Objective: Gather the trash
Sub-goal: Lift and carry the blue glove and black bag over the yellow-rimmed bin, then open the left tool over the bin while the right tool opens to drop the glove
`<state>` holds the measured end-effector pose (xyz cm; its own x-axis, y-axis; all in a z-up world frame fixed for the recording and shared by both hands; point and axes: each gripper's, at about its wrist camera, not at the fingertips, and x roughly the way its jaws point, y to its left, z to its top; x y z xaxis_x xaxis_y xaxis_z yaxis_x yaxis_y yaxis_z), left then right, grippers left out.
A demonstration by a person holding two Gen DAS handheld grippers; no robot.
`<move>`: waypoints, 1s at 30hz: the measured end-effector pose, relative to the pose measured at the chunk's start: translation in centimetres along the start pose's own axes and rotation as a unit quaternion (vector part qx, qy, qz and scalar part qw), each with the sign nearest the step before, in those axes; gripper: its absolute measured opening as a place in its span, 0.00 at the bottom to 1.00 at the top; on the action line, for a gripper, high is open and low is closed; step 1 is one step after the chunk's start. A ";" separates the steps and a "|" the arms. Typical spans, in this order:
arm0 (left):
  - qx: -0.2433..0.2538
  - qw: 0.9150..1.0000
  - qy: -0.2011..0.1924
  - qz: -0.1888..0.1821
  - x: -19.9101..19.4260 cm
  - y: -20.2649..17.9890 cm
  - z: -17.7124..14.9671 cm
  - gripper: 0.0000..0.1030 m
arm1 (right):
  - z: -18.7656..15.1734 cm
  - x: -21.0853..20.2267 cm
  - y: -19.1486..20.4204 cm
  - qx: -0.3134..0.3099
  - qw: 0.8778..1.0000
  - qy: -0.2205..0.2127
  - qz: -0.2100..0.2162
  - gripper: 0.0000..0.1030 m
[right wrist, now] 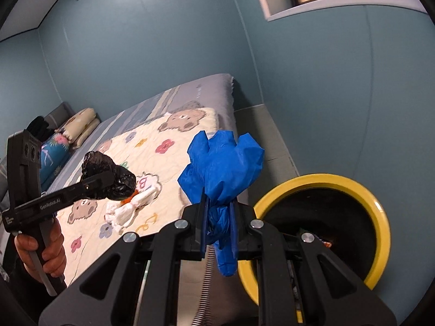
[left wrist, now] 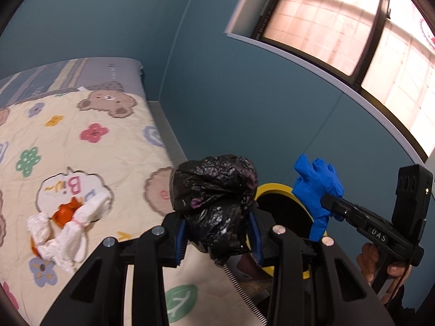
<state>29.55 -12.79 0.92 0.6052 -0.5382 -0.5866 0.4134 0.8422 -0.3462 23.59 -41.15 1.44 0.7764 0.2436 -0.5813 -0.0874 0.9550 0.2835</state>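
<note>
My left gripper (left wrist: 217,228) is shut on a crumpled black plastic bag (left wrist: 214,190), held above the bed's edge; it also shows in the right wrist view (right wrist: 108,176). My right gripper (right wrist: 218,212) is shut on a crumpled blue glove (right wrist: 223,163), held just left of the yellow-rimmed trash bin (right wrist: 380,217). In the left wrist view the blue glove (left wrist: 316,187) hangs over the bin's rim (left wrist: 274,188). A white tissue wad with orange scraps (left wrist: 65,222) lies on the quilt, also in the right wrist view (right wrist: 127,206).
A bed with a cream cartoon quilt (left wrist: 81,149) fills the left. Pillows (right wrist: 78,125) lie at its far end. Blue walls (left wrist: 231,95) and a window (left wrist: 353,27) are behind the bin. The bin holds some trash inside (right wrist: 323,241).
</note>
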 end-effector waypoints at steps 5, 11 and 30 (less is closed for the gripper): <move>0.012 1.000 0.014 -0.018 2.4 -2.4 0.3 0.33 | 0.2 -0.7 -2.4 0.015 1.000 -0.007 -0.021 0.12; 0.028 0.998 0.034 -0.040 5.4 -5.2 0.2 0.33 | 0.1 -1.3 -5.2 0.033 0.998 -0.012 -0.042 0.12; 0.046 0.990 0.102 -0.085 14.7 -10.2 -2.1 0.34 | -1.5 -1.0 -11.9 0.090 0.993 -0.011 -0.079 0.12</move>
<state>32.84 -29.24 -5.71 0.3746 -0.6466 -0.6645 0.5642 0.7277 -0.3900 22.95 -52.53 -2.49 0.7854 0.0873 -0.6128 0.1475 0.9351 0.3224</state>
